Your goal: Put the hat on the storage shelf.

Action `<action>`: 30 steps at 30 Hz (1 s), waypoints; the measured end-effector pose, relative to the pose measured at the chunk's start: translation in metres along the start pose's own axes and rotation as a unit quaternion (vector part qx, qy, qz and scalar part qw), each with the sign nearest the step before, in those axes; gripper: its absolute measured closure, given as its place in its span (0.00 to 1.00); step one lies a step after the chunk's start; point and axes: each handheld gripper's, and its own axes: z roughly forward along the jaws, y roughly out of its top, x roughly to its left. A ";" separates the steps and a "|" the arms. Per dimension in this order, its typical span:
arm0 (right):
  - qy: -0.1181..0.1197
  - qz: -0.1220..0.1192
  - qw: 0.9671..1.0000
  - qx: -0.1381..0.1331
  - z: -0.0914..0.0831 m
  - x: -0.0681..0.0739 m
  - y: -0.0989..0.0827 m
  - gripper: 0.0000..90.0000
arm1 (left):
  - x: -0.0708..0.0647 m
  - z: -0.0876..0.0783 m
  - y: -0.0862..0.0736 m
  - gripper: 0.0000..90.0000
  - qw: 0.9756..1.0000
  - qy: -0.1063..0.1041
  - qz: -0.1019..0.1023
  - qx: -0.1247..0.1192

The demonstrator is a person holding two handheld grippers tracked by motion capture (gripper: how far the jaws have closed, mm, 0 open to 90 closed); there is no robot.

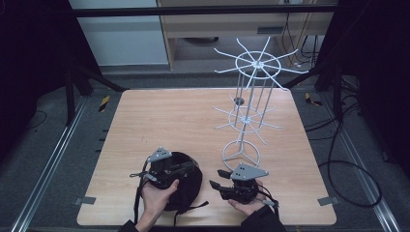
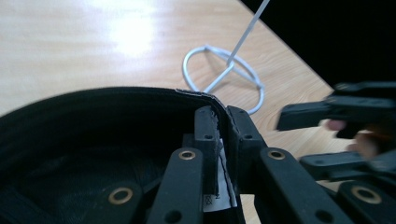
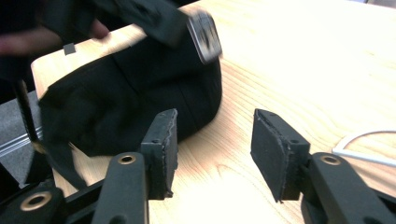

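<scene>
Left claw is closed on the rim of the black fabric cap; in the left gripper view the two black pads pinch the cap's edge between them, with a small white label showing just under the pinch. The cap lies near the front edge of the light wooden surface, at the left of its middle, with its open side turned up, and its black strap hangs loose toward the person. The left hand comes in from below and holds its claw over the cap.

Right claw stands open, with nothing between the pads. In the right gripper view only bare wood lies between the two jaws, and the cap is just beyond the left jaw, not touching it. This claw is just beside the cap on its right, pointing toward it, and the right hand holds it close above the surface.

Behind the right claw stands a white wire display rack with a round ring base, a thin upright pole and two tiers of spokes. The ring base is near the right claw and apart from the cap.
</scene>
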 end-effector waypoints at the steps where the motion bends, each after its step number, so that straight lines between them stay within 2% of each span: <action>1: 0.000 0.001 1.000 0.001 0.001 0.000 0.000 0.53 | -0.002 -0.005 0.003 0.92 1.000 -0.004 0.006 -0.008; 5: 0.009 0.007 1.000 -0.004 0.005 0.003 0.002 0.48 | -0.010 -0.021 0.013 0.92 0.999 -0.014 0.027 -0.035; 9: 0.030 0.021 0.999 -0.018 0.008 0.005 0.006 0.44 | -0.021 -0.032 0.020 0.92 0.997 -0.023 0.048 -0.060; 16: 0.080 0.056 0.994 -0.048 0.016 0.010 0.014 0.41 | -0.034 -0.037 0.023 0.93 0.994 -0.047 0.068 -0.074; 17: 0.088 0.066 0.993 -0.050 0.019 0.010 0.015 0.50 | -0.036 -0.037 0.023 0.93 0.993 -0.051 0.072 -0.073; 18: 0.088 0.066 0.993 -0.050 0.019 0.010 0.015 0.50 | -0.036 -0.037 0.023 0.93 0.993 -0.051 0.072 -0.073; 19: 0.092 0.065 0.992 -0.049 0.020 0.010 0.016 0.57 | -0.036 -0.037 0.023 0.93 0.993 -0.050 0.073 -0.074; 20: 0.090 0.059 0.993 -0.049 0.020 0.010 0.016 0.67 | -0.035 -0.037 0.023 0.93 0.993 -0.051 0.073 -0.074; 21: 0.088 0.051 0.994 -0.048 0.018 0.012 0.017 0.83 | -0.035 -0.037 0.023 0.92 0.993 -0.051 0.073 -0.075; 22: 0.085 0.045 0.994 -0.050 0.017 0.013 0.017 0.88 | -0.034 -0.038 0.024 0.92 0.993 -0.052 0.072 -0.076; 25: 0.076 0.032 0.995 -0.053 0.013 0.015 0.020 0.92 | -0.032 -0.040 0.024 0.92 0.993 -0.054 0.073 -0.079; 29: 0.041 0.000 0.998 -0.053 0.007 0.019 0.031 0.93 | -0.033 -0.048 0.025 0.92 0.991 -0.036 0.096 -0.084; 30: 0.041 0.000 0.998 -0.053 0.007 0.019 0.031 0.93 | -0.032 -0.050 0.025 0.92 0.991 -0.031 0.101 -0.086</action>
